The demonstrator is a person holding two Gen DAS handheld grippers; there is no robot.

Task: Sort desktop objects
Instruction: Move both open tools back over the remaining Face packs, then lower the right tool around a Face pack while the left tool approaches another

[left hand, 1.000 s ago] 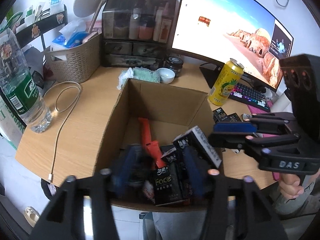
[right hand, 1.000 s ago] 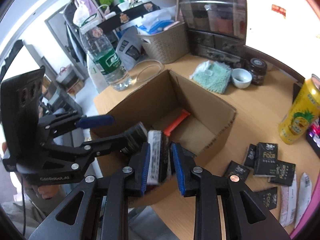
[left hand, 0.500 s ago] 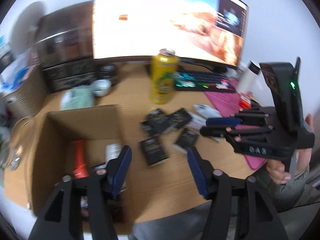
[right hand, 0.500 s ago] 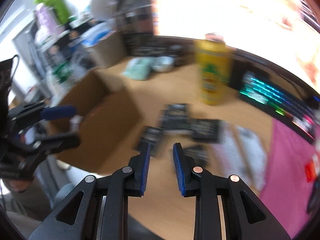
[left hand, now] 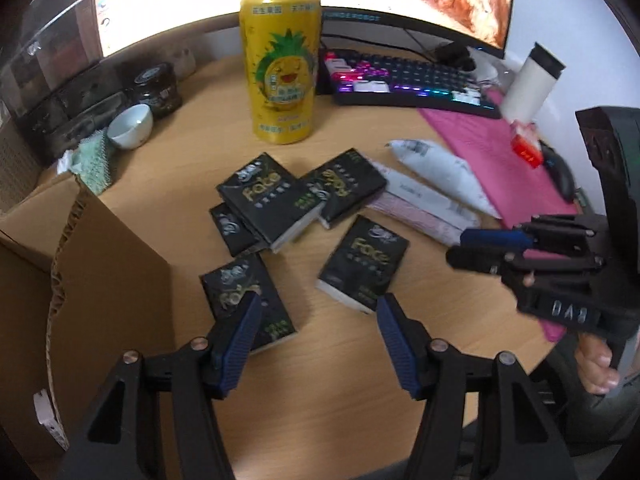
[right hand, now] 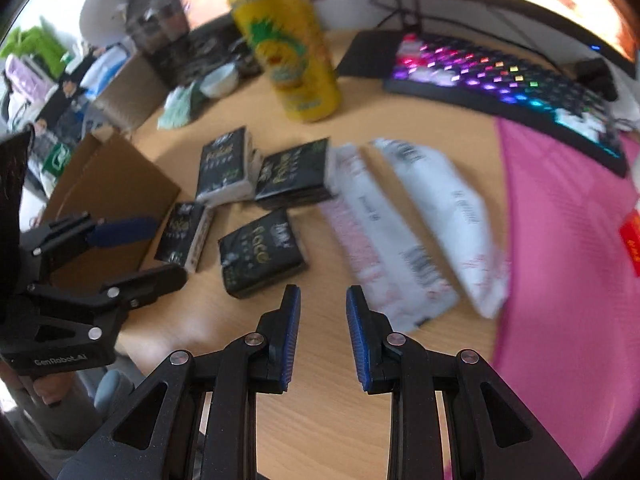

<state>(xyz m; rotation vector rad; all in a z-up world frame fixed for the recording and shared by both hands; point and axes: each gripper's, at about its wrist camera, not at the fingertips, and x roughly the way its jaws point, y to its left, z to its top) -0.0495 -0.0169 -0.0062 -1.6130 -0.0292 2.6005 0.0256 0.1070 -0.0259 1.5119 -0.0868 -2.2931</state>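
Several black "Face" tissue packs lie loose on the wooden desk, with the nearest pack [left hand: 364, 264] [right hand: 262, 252] in the middle. My left gripper [left hand: 319, 302] [right hand: 160, 250] hovers over them, open wide and holding nothing. Its left finger covers part of another pack [left hand: 240, 292]. My right gripper [right hand: 323, 292] [left hand: 476, 246] hangs over bare desk just in front of the packs. Its jaws stand a narrow gap apart with nothing between them. The cardboard box [left hand: 108, 280] [right hand: 112, 184] stands to the left.
A yellow can [left hand: 280, 60] [right hand: 292, 48] stands behind the packs. White sachets [left hand: 436, 180] [right hand: 440, 208] lie to their right, beside a pink mat [left hand: 492, 160] and a lit keyboard [left hand: 408, 80]. A small bowl [left hand: 130, 126], a jar [left hand: 154, 88] and a green cloth [left hand: 94, 160] sit at the back left.
Both grippers swung from above the box to the right and down over the loose packs. The right gripper no longer holds the pack it had over the box. The left jaws stand wider.
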